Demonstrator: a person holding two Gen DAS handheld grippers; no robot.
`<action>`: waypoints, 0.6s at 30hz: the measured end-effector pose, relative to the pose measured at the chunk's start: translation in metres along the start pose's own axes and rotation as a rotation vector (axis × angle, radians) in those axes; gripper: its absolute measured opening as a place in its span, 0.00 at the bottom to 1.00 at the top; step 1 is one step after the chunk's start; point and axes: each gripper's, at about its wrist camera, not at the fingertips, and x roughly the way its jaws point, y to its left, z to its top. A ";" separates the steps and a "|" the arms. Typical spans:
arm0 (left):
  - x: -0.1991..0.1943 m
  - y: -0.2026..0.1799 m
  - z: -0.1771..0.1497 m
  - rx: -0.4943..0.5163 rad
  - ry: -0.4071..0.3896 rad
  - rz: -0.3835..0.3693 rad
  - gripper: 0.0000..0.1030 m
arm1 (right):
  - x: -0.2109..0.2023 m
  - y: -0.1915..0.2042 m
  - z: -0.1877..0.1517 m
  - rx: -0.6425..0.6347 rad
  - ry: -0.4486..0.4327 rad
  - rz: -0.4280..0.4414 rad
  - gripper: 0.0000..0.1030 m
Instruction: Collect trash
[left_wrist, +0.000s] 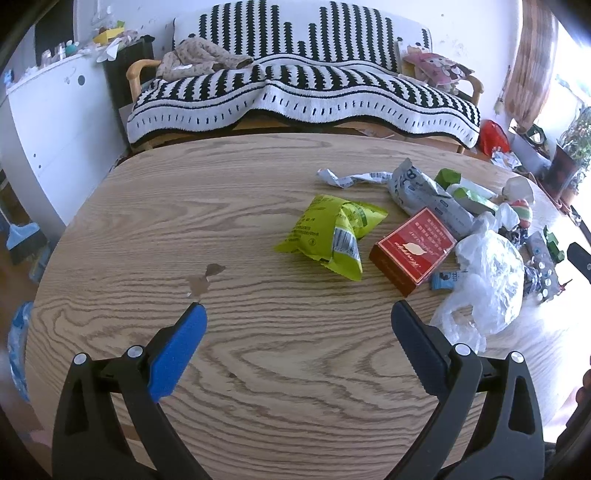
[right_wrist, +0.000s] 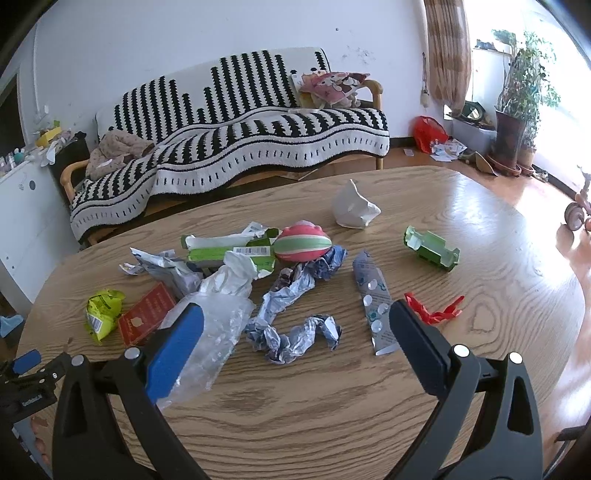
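Wood grain: oak-look desk (right_wrist: 332, 424), oval, carrying a loose spread of litter.
Trash, left side: yellow-green snack bag (left_wrist: 330, 234) just beside red carton (left_wrist: 412, 249); clear plastic bag (left_wrist: 487, 284) touching the carton's far edge.
Trash, middle: crumpled blue-white wrapper (right_wrist: 291, 332) lying between the plastic bag and a flat blister strip (right_wrist: 373, 306); striped ball-shaped toy (right_wrist: 303, 245) behind, among torn green packaging.
Trash, right side: red scrap (right_wrist: 436, 310) near the strip, green box (right_wrist: 430, 249) and white crumpled paper (right_wrist: 352, 210) farther off.
Left gripper (left_wrist: 299, 314): jaws spread wide, holding nothing, hovering over bare desk short of the snack bag.
Right gripper (right_wrist: 295, 314): jaws spread wide, empty, crumpled wrapper framed between them.
Bin: none visible in either view.
Risk, thin film: plastic bag likely to slip or drag neighbours along, since it overlaps other pieces.
Risk, flat strip: hard to pinch off the desk; jaws may skid over it.
Risk, toy: could be swept up as trash by mistake.
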 end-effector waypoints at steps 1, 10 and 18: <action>0.001 0.001 -0.001 -0.003 0.008 0.006 0.94 | 0.001 -0.002 0.000 0.003 0.001 -0.007 0.95; 0.006 -0.007 0.003 0.002 0.018 0.010 0.94 | 0.014 -0.027 0.004 0.065 0.040 -0.010 0.95; 0.013 -0.018 0.003 0.030 0.037 0.013 0.94 | 0.020 -0.071 0.007 0.076 0.033 -0.102 0.95</action>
